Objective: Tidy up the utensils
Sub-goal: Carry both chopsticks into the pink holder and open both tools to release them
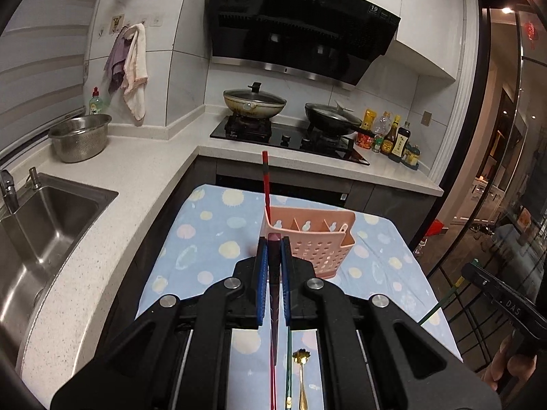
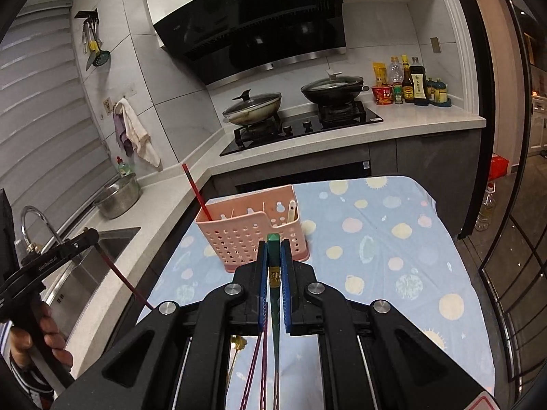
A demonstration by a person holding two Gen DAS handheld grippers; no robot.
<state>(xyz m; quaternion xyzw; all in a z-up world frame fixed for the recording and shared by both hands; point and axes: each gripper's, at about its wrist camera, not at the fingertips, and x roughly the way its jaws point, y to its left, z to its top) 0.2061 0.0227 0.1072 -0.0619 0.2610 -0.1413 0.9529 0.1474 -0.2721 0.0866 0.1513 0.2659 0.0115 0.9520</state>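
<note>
**Two grippers, each clamped on a chopstick, in front of a pink utensil caddy**

Far left, a steel sink (image 1: 51,225) is set into the white counter (image 1: 143,177), with a metal colander bowl (image 1: 80,136) near the counter's back edge. A small table under a blue dotted cloth (image 1: 212,239) juts out from the counter's inner corner.

The left gripper (image 1: 273,249) has its blue pads pressed tight on a dark red chopstick (image 1: 274,307), which runs back beneath the gripper. Just beyond its fingertips, the pink perforated caddy (image 1: 318,253) stands near the cloth's far edge. A second red chopstick (image 1: 266,184) stands upright in its leftmost compartment, and a pale utensil handle (image 2: 291,210) sits in the rightmost. A gold spoon (image 1: 301,376) lies on the cloth below the gripper.

The right gripper (image 2: 273,249) is likewise closed on a green chopstick (image 2: 274,307). Two purplish sticks (image 2: 254,369), probably chopsticks, lie beneath it.

Behind, two lidded pans sit on the black hob (image 2: 301,126), with sauce bottles (image 2: 410,82) at the counter's right end.
</note>
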